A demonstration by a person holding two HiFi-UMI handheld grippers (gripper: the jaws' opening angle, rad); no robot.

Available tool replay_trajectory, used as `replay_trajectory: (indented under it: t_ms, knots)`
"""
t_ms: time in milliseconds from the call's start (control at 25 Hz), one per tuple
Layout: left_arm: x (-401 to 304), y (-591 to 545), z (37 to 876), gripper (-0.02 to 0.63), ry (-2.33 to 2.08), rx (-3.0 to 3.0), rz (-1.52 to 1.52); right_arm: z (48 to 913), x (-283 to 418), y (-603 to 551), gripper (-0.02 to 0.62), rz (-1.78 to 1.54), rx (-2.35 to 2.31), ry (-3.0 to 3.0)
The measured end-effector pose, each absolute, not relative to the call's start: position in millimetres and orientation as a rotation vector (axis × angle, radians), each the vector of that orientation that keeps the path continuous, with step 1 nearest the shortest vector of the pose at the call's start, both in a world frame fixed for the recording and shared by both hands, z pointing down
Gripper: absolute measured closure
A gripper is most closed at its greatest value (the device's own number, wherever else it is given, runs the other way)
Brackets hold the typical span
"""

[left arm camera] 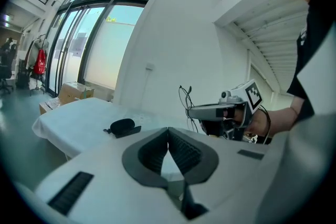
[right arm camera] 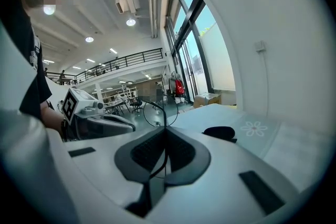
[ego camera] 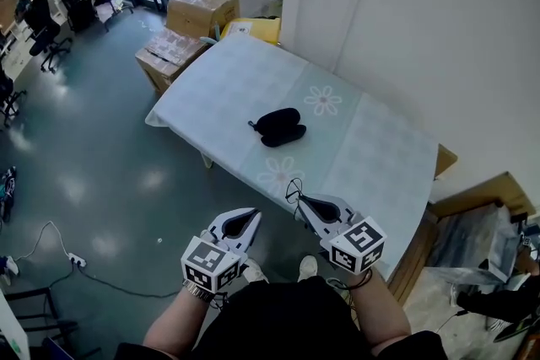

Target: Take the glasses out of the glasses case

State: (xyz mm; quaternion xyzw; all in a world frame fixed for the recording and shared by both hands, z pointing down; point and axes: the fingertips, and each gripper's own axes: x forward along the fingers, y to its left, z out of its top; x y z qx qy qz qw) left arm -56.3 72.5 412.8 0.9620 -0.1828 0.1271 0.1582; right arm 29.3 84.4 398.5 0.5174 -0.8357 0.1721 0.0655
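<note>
The right gripper has its jaws pressed together on the thin wire glasses, which stick up from its tip. It is held close to the person's body, by the near edge of the table. Just beside it, the left gripper has its jaws shut tight with nothing between them. The black glasses case lies in the middle of the table and looks open, well away from both grippers.
</note>
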Motion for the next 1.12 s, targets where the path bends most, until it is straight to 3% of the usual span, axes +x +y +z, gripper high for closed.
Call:
replay_trajectory:
  t_ms: [440, 1120]
  knots:
    - [-5.6, 101.8, 408.4, 0.577, -0.623, 2.737, 0.356, 394.8, 68.6, 106.0, 0.571, 0.519, 1.463, -2.607]
    - [13.3, 121.3, 412.2, 0.577, -0.689, 2.722, 0.399, 401.8, 86.7, 119.1, 0.571, 0.551, 1.409, -2.670]
